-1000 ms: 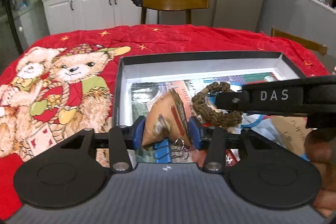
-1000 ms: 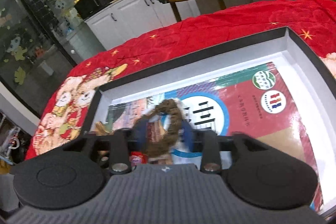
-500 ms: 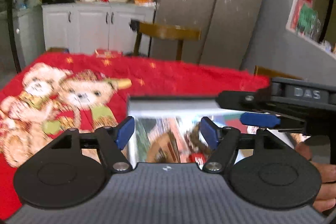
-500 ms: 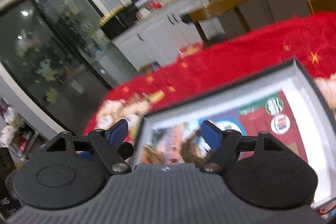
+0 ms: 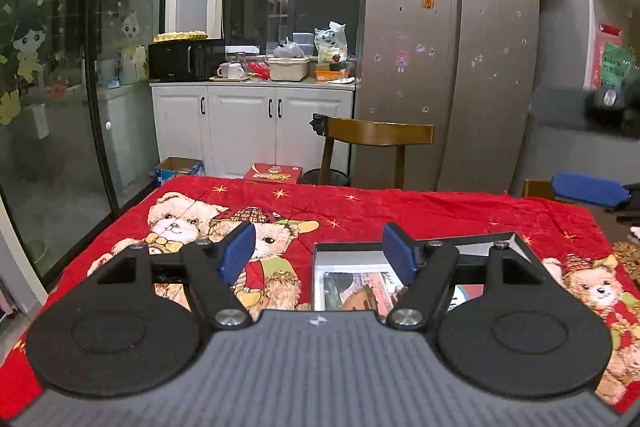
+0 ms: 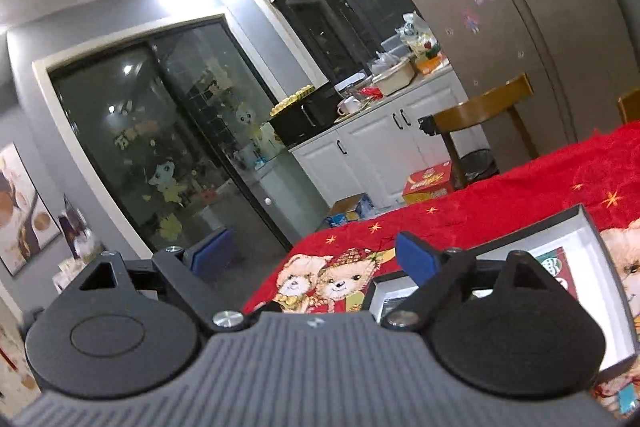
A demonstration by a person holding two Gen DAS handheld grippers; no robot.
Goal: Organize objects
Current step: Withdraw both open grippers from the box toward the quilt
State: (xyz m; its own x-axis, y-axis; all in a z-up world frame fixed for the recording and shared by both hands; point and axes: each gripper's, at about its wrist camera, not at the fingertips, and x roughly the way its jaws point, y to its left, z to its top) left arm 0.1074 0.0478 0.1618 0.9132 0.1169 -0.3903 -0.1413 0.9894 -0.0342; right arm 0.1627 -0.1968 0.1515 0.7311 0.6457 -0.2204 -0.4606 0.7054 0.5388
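Lifted clear of the box [image 5: 472, 241] since a second ago, both left gripper [image 5: 319, 255] and right gripper [image 6: 316, 254] just spreading, released, empty, box contents below fingers.

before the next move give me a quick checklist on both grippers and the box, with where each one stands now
1. Left gripper empty: ok, its jaws have just been opening and nothing is between the blue pads.
2. Right gripper empty: ok, its jaws have just been opening and hold nothing.
3. Both grippers clear of the box: ok, each is above it and touches nothing.
4. Box flat on the red bear blanket: ok.
5. Items inside the box settled: cannot tell, the gripper bodies hide most of the inside.
6. More loose objects left to organize: cannot tell from these views.
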